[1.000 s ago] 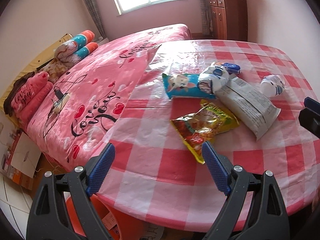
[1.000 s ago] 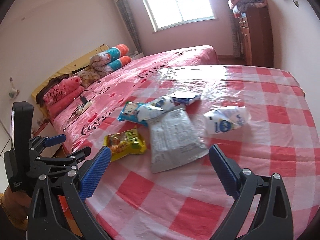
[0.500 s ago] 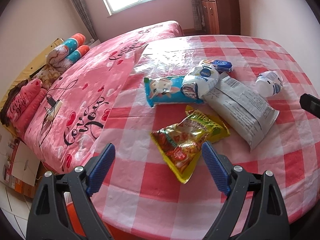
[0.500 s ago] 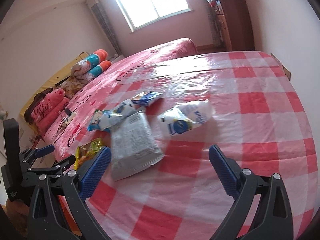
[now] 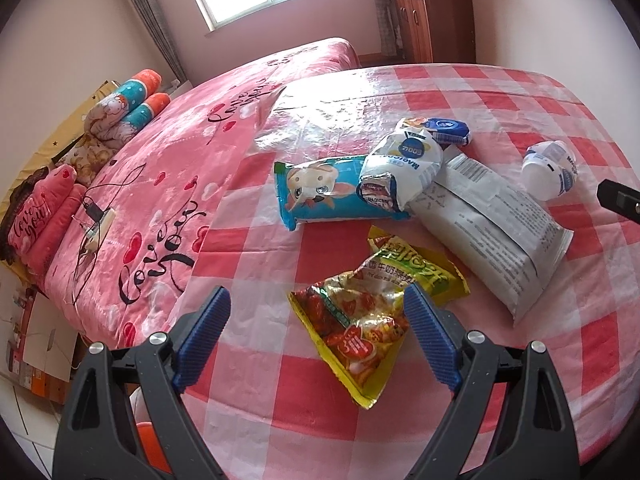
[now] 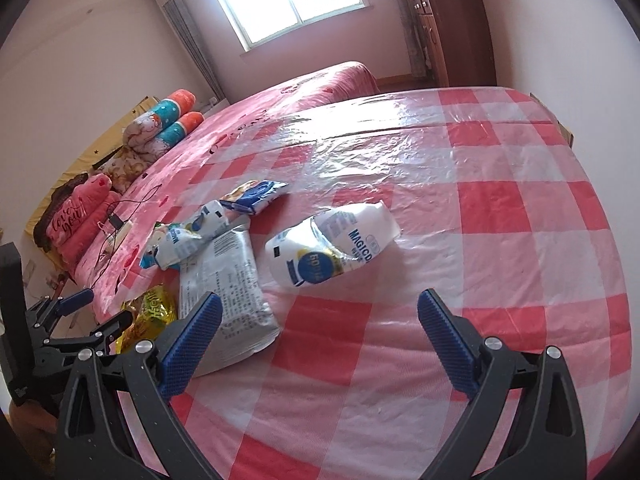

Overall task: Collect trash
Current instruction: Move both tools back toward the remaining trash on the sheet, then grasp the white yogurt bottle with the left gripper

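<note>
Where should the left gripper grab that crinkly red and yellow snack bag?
Probably the red and yellow snack bag is best pinched across its near half. It lies flat and crumpled on the checked tablecloth, with raised wrinkles that the fingers could close on. Come down from above: the left gripper is open and already straddles that end.

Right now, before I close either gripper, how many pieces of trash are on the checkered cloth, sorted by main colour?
White wrappers with blue print: 2, one in the pile and one lying apart
Blue wrappers: 2, a cartoon cow pack and a small packet
Grey-white bag: 1
Yellow-red snack bag: 1
Yellow-green bag: 1
Total: 7
</note>
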`<control>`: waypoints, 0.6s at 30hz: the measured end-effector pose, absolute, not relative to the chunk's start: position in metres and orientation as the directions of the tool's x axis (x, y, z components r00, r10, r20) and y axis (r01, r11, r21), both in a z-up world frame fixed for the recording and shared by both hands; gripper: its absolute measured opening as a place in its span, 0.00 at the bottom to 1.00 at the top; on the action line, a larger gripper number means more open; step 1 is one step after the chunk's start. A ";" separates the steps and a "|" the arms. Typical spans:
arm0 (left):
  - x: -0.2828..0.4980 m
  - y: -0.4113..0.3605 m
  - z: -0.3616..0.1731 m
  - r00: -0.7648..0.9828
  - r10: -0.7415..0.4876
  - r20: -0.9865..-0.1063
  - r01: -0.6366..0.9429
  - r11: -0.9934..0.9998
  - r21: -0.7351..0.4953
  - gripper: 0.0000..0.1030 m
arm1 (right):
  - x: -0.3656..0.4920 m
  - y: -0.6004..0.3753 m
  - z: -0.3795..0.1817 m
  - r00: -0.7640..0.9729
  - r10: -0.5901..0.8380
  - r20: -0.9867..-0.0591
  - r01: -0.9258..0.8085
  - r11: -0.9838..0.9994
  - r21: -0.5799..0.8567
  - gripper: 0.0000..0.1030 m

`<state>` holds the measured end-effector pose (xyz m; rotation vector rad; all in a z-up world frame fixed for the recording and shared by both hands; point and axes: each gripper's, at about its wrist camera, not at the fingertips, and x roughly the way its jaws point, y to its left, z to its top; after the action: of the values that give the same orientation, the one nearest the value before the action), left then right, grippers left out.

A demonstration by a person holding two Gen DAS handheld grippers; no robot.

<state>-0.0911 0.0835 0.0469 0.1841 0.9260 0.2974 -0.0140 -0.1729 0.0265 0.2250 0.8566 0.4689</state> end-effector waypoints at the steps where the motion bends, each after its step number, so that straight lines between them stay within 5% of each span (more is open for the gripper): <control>1: -0.091 0.084 0.046 0.564 0.330 -0.757 -0.173 0.943 0.283 0.86 | -0.011 -0.173 0.025 0.555 0.486 -0.675 -0.303 0.874 0.379 0.94; 18: -0.089 0.097 0.036 0.551 0.362 -0.752 -0.203 0.932 0.300 0.86 | 0.007 -0.167 0.022 0.550 0.463 -0.695 -0.305 0.886 0.349 0.94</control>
<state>-0.0891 0.0968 0.0362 0.1863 0.9301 0.3367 0.0069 -0.1667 0.0219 0.1961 0.8778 0.4584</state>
